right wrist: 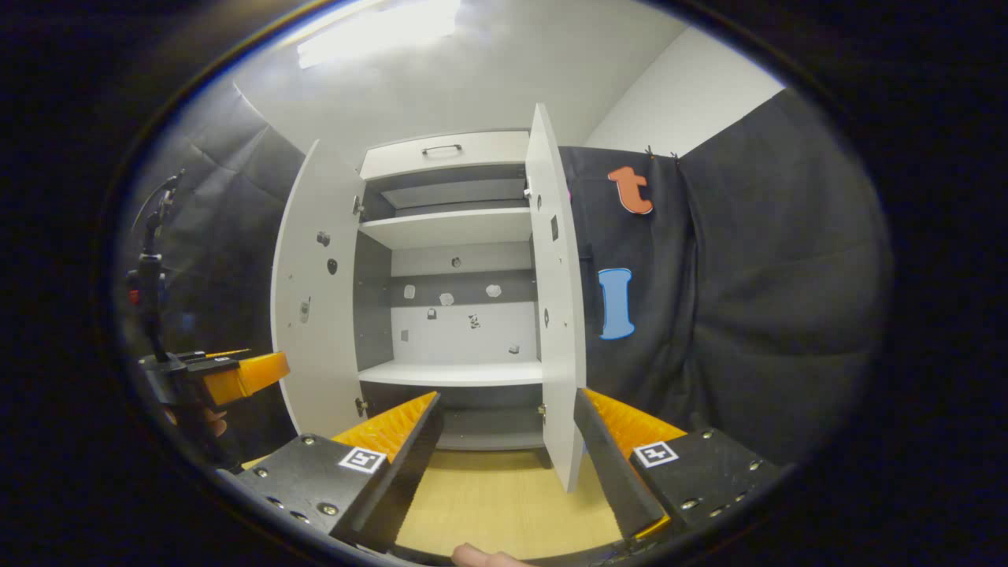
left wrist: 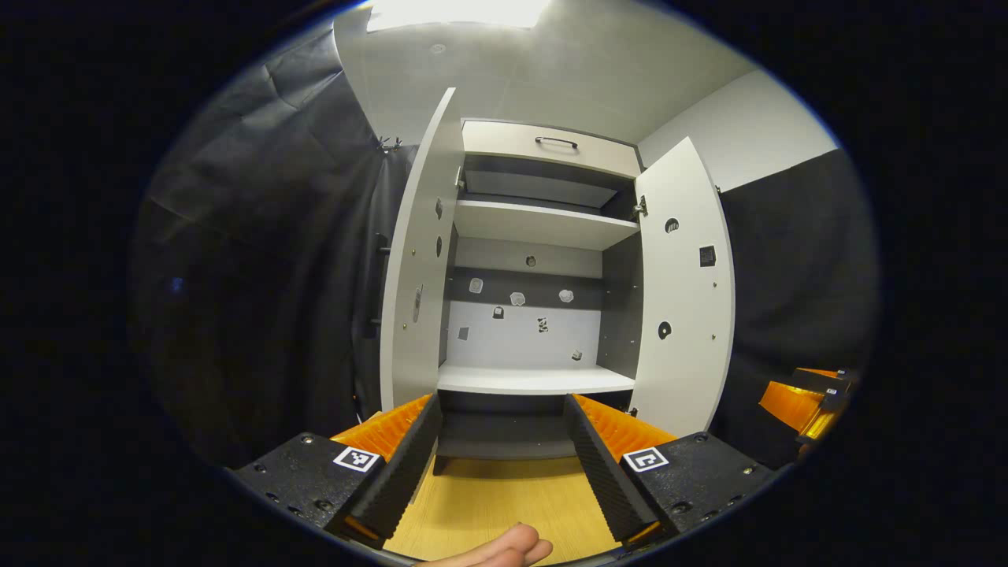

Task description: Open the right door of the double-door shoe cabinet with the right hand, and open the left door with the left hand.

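Note:
The white double-door shoe cabinet [left wrist: 535,236] stands ahead with both doors swung open. In the left gripper view its left door [left wrist: 417,260] shows edge-on and its right door [left wrist: 681,299] faces me. My left gripper [left wrist: 504,465] is open, a little back from the cabinet, with nothing between its fingers. In the right gripper view the left door [right wrist: 315,299] faces me. The right door [right wrist: 555,299] hangs edge-on, its lower corner just inside the right finger of my open right gripper [right wrist: 508,465]. I cannot tell whether they touch.
Inside are white shelves [left wrist: 535,379] and a back panel with small stickers. A drawer with a dark handle [left wrist: 556,142] tops the cabinet. Black cloth hangs on both sides. The floor [right wrist: 504,496] is light wood. A fingertip [left wrist: 508,547] shows at the bottom edge.

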Demonstrator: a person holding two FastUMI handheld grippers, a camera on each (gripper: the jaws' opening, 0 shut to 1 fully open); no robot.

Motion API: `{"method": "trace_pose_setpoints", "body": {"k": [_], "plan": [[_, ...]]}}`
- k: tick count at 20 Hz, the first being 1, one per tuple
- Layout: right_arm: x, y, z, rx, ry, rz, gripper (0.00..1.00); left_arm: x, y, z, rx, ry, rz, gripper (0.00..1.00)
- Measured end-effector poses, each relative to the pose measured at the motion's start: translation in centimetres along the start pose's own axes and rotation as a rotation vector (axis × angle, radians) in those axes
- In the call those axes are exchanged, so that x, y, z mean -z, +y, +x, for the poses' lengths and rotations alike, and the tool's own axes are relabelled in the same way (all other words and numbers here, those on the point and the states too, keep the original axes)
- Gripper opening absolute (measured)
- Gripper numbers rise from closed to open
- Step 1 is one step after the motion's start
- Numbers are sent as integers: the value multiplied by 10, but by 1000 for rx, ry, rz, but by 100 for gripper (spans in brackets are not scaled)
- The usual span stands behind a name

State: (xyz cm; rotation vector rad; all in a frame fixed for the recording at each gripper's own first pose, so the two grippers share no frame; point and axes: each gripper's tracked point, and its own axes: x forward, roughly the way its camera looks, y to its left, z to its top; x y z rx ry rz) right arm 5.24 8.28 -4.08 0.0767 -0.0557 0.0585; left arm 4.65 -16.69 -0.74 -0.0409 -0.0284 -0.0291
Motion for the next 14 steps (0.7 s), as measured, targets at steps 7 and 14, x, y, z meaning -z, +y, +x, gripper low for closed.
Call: {"method": "trace_pose_setpoints", "body": {"k": [7, 14], "plan": [[-2, -2, 1, -22, -15, -7, 98, 4, -17, 6, 20, 2, -1, 96], [-7, -4, 2, -10, -23, -13, 98, 3, -8, 4, -2, 11, 6, 96]]}}
